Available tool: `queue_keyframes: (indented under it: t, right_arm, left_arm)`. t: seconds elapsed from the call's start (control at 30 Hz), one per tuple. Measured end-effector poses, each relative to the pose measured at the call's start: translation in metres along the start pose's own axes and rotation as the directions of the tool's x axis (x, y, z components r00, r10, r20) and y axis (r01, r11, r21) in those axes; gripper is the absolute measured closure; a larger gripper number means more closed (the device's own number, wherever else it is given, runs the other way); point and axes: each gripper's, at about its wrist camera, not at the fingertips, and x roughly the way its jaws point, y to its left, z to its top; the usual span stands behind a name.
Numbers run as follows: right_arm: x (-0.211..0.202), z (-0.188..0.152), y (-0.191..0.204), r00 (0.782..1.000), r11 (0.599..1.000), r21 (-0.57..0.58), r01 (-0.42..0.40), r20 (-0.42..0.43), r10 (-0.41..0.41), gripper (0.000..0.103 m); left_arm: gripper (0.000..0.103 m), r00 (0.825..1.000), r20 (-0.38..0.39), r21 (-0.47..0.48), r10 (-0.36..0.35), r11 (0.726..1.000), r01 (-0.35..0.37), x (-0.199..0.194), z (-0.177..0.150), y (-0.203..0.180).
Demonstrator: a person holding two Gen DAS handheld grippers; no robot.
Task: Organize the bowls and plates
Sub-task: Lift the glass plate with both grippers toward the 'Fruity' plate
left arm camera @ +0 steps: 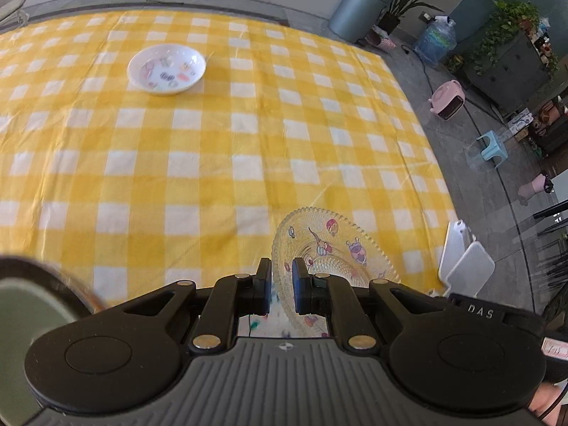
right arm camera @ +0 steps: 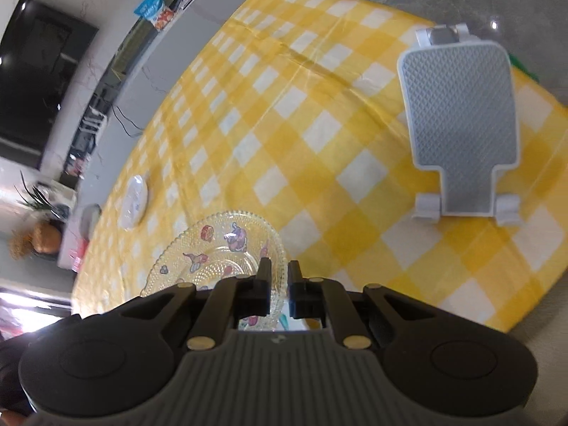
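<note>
A clear glass plate (left arm camera: 333, 248) with cartoon prints and a beaded rim is held above the yellow checked tablecloth (left arm camera: 213, 149). My left gripper (left arm camera: 282, 266) is shut on its near rim. In the right wrist view the same glass plate (right arm camera: 220, 248) is pinched at its right rim by my right gripper (right arm camera: 278, 268). A white bowl (left arm camera: 167, 69) with small printed pictures sits far back on the cloth; it also shows in the right wrist view (right arm camera: 134, 201) at the left, edge-on.
A white and grey stand (right arm camera: 461, 124) sits on the cloth near the table's right edge, also in the left wrist view (left arm camera: 465, 266). A dark-rimmed dish (left arm camera: 21, 305) is at the lower left. Beyond the table are a bin (left arm camera: 358, 7), plants and stools.
</note>
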Motion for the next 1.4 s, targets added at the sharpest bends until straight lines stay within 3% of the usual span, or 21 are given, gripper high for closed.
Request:
queue_keyframes:
  t: [0.5,1.4]
  right_arm:
    - [-0.01,-0.021,0.015,0.992,0.987,-0.115,0.114,-0.038,-0.119,0.094]
    - [0.011,-0.041,0.044,0.965,0.923,-0.309,0.23,-0.053,-0.258,0.087]
  left_arm:
    - [0.091,0.998,-0.01,0.035,0.061,0.998,-0.06,-0.007,-0.039,0.001]
    - [0.09,0.98,-0.057,0.109,0.191,0.977,-0.184,0.01,-0.058,-0.002]
